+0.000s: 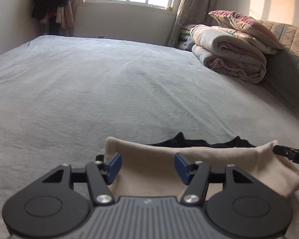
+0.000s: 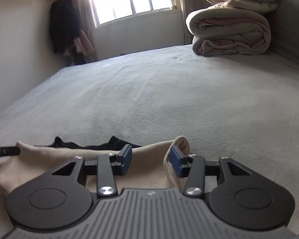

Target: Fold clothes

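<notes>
**Beige garment at the bed's near edge**

The left gripper [image 1: 148, 166] and right gripper [image 2: 151, 160] hover with jaws apart over the beige garment [image 1: 155, 171], gripping nothing. Dark clothing [image 1: 189, 142] lies just behind it. Folded quilts [image 1: 229, 57] occupy the bed's [image 1: 109, 83] far right corner.

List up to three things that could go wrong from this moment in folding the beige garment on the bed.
1. Both the left gripper and right gripper stand open, so the beige garment's raised edge may flop back and undo the fold.
2. The dark garment beneath could be caught in the next grasp.
3. Its right end curls upward, risking a crease.
</notes>
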Available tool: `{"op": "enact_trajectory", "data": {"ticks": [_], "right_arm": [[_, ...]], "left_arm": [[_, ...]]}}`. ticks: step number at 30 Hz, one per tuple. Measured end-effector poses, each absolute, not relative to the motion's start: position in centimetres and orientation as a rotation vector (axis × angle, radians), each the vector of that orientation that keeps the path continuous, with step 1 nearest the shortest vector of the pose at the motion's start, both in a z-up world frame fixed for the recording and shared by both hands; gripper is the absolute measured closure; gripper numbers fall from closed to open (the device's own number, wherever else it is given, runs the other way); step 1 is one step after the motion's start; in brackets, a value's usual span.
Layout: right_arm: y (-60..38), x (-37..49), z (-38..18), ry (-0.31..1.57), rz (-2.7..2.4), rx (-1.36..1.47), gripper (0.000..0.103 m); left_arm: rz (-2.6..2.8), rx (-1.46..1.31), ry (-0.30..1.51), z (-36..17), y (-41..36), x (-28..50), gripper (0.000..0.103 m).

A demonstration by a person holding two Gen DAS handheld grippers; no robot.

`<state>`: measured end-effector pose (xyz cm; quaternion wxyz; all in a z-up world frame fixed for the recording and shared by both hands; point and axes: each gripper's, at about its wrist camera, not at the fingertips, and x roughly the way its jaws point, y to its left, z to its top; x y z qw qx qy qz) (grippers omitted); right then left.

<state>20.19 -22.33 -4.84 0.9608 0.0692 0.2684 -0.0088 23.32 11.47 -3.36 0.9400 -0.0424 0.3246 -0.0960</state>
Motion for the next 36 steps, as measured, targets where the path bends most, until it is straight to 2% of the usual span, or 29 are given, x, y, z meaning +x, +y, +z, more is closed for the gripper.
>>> {"op": "enact_trajectory", "data": {"ticks": [6,13,15,16,17,18,19,22,25,30,32,36], "right_arm": [[-27.6,20.4,-7.8,0.566,-0.065,0.243,0.056],[-27.2,20.6,-6.1,0.518,-0.017,0.323,0.056],[-26.7,21.2,-5.8,0.512,-0.001,0.328,0.056],[-26.5,21.6,-5.8,0.511,-0.003,0.315,0.058],[-26.2,21.9,-5.8,0.510,-0.007,0.299,0.078],[-25.9,21.9,-5.9,0.506,-0.019,0.279,0.092],[-25.8,21.8,-5.8,0.490,-0.027,0.270,0.097],[-26.6,20.9,-5.5,0.405,-0.056,0.303,0.097],[-27.1,21.4,-6.1,0.446,-0.073,0.305,0.097],[-27.1,21.9,-6.8,0.498,-0.088,0.279,0.096],[-26.9,21.6,-6.2,0.483,-0.096,0.268,0.085],[-25.8,20.9,-4.4,0.436,-0.114,0.218,0.083]], "left_arm": [[-0.118,-0.120,0.695,-5.4,15.1,24.6,0.040],[-0.165,-0.257,0.695,-4.6,16.3,25.5,0.043],[-0.173,-0.257,0.706,-4.7,15.9,26.0,0.051],[-0.173,-0.250,0.702,-4.7,15.5,26.0,0.065],[-0.170,-0.242,0.693,-4.7,15.0,26.0,0.082],[-0.166,-0.235,0.675,-4.6,14.8,25.9,0.089],[-0.159,-0.231,0.645,-4.4,14.7,25.6,0.097],[-0.134,-0.242,0.574,-4.1,14.8,25.1,0.097],[-0.108,-0.188,0.625,-5.1,14.0,26.0,0.096],[-0.081,-0.088,0.656,-5.7,12.9,26.3,0.088],[-0.061,-0.087,0.648,-4.9,13.0,26.0,0.075],[-0.039,-0.090,0.567,-2.3,12.9,24.8,0.066]]}}
